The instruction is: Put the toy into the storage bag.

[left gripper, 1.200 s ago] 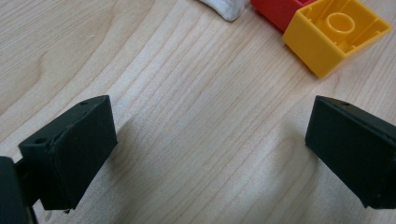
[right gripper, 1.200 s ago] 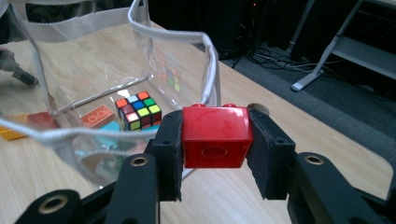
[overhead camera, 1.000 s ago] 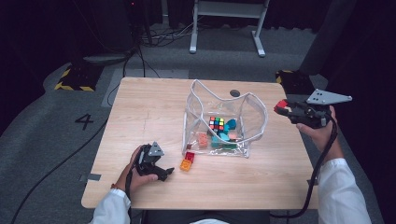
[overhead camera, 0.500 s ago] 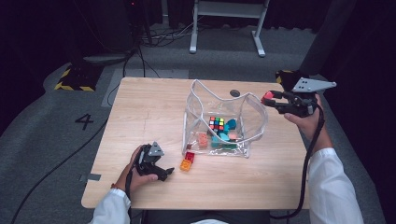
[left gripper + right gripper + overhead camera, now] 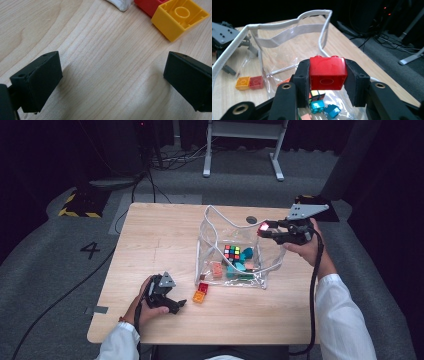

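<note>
A clear plastic bag (image 5: 210, 237) with a white rim stands open at the table's middle, with a colour cube (image 5: 231, 252) and several bricks inside. My right gripper (image 5: 263, 228) hovers over the bag's right rim (image 5: 287, 20), shut on a red brick (image 5: 327, 72). A yellow brick (image 5: 199, 296) and a small red brick (image 5: 203, 287) lie on the table just left of the bag's front corner. My left gripper (image 5: 181, 304) rests open on the wood near the front left, the yellow brick (image 5: 178, 18) just beyond its fingertips.
The wooden table (image 5: 155, 235) has bare room on its left half and along the front. A round dark hole (image 5: 251, 219) sits behind the bag. A white metal stand (image 5: 242, 145) is on the floor beyond the table.
My right gripper has carried the red brick leftward, from off the table's right edge to above the bag's right rim. The left gripper has stayed put.
</note>
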The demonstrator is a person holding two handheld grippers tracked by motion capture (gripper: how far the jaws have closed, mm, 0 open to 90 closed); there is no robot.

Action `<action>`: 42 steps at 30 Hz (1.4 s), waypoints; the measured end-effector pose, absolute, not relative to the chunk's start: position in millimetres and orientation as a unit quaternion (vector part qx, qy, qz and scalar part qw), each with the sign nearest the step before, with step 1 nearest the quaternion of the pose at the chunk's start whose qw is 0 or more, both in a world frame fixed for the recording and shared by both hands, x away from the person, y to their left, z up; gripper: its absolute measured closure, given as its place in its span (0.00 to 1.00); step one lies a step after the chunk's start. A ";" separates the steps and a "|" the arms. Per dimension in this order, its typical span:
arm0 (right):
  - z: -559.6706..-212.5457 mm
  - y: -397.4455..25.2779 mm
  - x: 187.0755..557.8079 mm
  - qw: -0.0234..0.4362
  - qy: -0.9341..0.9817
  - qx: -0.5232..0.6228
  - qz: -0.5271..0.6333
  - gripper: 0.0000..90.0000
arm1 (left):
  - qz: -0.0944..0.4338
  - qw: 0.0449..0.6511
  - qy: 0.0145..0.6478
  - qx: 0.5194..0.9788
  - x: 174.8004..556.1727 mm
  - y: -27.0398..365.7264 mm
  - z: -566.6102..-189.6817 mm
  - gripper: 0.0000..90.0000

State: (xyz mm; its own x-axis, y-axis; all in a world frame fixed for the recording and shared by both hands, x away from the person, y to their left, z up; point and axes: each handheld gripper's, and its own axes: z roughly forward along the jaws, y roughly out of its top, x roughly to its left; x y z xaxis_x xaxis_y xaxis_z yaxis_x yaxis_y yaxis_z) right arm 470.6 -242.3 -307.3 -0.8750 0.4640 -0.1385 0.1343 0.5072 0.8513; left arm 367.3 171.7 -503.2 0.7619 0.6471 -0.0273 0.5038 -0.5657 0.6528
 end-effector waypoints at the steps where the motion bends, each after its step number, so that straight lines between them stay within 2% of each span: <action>1: -308.0 -237.9 470.9 0.175 0.853 0.172 0.460 0.66 | 0.108 0.331 0.327 0.878 367.3 171.7 -503.3 0.02; 10: -314.1 -208.0 477.8 0.164 0.892 0.145 0.396 0.66 | 0.108 0.331 0.327 0.879 367.4 171.8 -503.2 0.02; 15: -324.8 -196.9 487.6 0.152 0.925 0.136 0.321 0.66 | 0.108 0.331 0.327 0.879 367.4 171.8 -503.2 0.02; 24: -336.8 -186.5 497.3 0.154 0.944 0.138 0.258 0.66 | 0.108 0.330 0.327 0.879 367.2 171.8 -503.2 0.02; 32: -347.1 -191.5 499.6 0.156 0.956 0.144 0.204 0.66 | 0.108 0.331 0.327 0.879 367.3 171.8 -503.2 0.02; 42: -344.2 -222.5 499.1 0.150 0.957 0.169 0.181 0.66 | 0.109 0.330 0.327 0.879 367.2 171.8 -503.1 0.02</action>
State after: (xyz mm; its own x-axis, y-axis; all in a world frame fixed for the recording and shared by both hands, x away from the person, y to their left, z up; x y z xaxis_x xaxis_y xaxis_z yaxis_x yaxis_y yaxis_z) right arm 499.1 -222.5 -344.2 -0.8979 0.3772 -0.2269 0.2684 0.8777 0.3969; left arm 367.2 171.8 -503.1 0.7625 0.6466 -0.0240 0.5027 -0.5686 0.6511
